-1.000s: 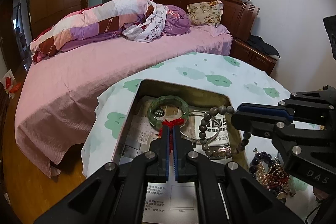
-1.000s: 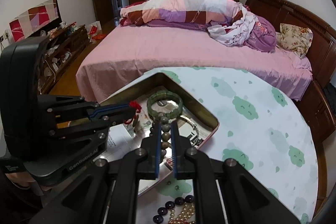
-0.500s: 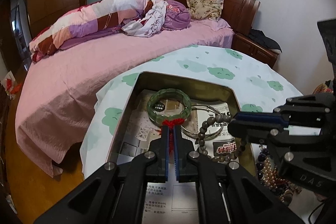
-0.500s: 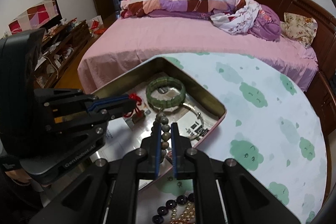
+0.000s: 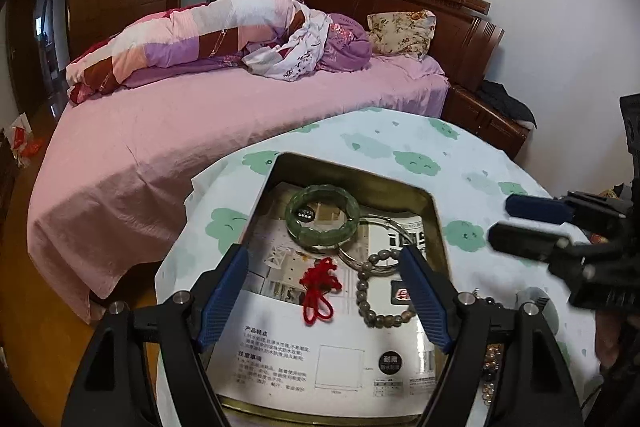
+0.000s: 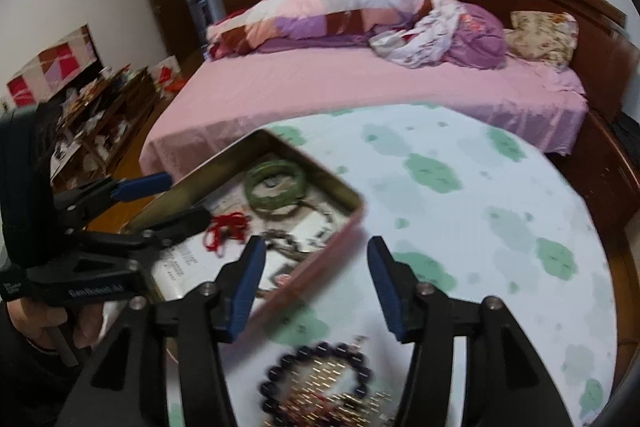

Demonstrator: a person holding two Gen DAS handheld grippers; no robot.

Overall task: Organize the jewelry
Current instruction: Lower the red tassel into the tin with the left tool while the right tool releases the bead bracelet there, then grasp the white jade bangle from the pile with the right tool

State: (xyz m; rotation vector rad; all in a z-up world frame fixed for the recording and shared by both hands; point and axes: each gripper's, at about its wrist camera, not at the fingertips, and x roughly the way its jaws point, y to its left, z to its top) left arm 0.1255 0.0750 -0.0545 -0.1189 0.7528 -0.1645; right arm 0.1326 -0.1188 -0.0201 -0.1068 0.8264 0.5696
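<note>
A metal tin (image 5: pixel 352 169) lined with paper sits on the round table. In it lie a green jade bangle (image 5: pixel 322 213), a thin silver bangle (image 5: pixel 390 227), a grey bead bracelet (image 5: pixel 370 293) and a red knotted cord (image 5: pixel 318 287). My left gripper (image 5: pixel 324 287) is open and empty above the tin, over the red cord. My right gripper (image 6: pixel 314 281) is open and empty over the tin's pink near edge (image 6: pixel 316 277). A dark bead bracelet with gold and pearl pieces (image 6: pixel 320 381) lies on the cloth below the right gripper.
The table wears a white cloth with green clouds (image 6: pixel 480 195). A pink bed (image 5: pixel 180 131) with a rolled quilt stands behind it. A wooden headboard (image 5: pixel 440 11) is at the right, and a cluttered shelf (image 6: pixel 100 115) at the left.
Both grippers have opened. The left let go of the red cord and the right let go of the grey bead bracelet; both now lie in the tin. The right gripper moved right.
</note>
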